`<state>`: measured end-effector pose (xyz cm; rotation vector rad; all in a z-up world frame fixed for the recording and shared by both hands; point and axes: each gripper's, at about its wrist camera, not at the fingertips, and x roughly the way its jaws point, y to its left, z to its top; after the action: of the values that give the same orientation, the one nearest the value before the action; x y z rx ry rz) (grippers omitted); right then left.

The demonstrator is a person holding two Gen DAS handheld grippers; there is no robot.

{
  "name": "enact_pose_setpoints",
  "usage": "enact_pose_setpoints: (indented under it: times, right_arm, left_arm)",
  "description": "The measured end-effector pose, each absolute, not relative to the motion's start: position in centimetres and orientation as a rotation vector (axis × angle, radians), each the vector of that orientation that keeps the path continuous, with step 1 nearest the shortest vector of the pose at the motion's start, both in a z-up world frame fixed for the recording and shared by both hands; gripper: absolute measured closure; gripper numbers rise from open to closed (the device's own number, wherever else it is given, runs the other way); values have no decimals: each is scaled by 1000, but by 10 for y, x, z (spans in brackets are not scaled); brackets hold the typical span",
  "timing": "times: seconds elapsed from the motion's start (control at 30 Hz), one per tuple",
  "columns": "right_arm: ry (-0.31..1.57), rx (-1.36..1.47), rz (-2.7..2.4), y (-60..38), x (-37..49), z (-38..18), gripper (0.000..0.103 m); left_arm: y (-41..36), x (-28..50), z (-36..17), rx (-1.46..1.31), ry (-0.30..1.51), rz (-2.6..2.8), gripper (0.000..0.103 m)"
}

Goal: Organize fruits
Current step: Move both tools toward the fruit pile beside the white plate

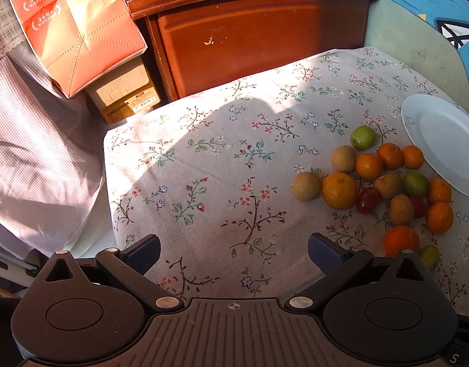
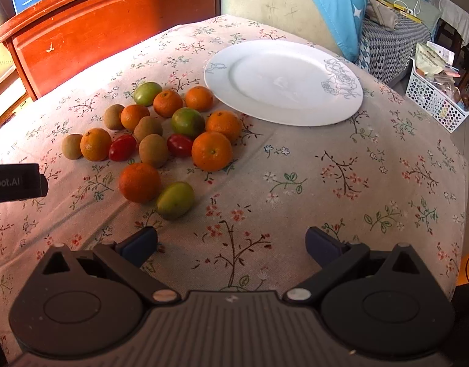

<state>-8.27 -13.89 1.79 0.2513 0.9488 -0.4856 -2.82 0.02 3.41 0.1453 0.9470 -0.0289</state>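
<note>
The right hand-held gripper [image 2: 231,244] hovers released over the floral tabletop [image 2: 356,183], jaws spread wide with nothing between them. Ahead and to its left lies the fruit pile [image 2: 161,134]: oranges, brown kiwis, green fruits and two red ones, many touching. The nearest green fruit [image 2: 175,200] sits just beyond its left finger, touching an orange [image 2: 139,182]. A white plate [image 2: 283,82] rests farther ahead, bare. The left hand-held gripper [image 1: 234,249] is likewise released and empty, with the pile to its right.

Two low forward views, shared fruit pile [image 1: 384,183].
</note>
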Motion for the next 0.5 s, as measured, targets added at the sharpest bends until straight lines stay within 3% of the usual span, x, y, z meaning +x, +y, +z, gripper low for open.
enact_pose_setpoints:
  times: [0.5]
  right_arm:
    - [974, 325, -545, -155, -88, 35, 1]
  left_arm:
    - [-11, -42, 41, 183, 940, -77, 0]
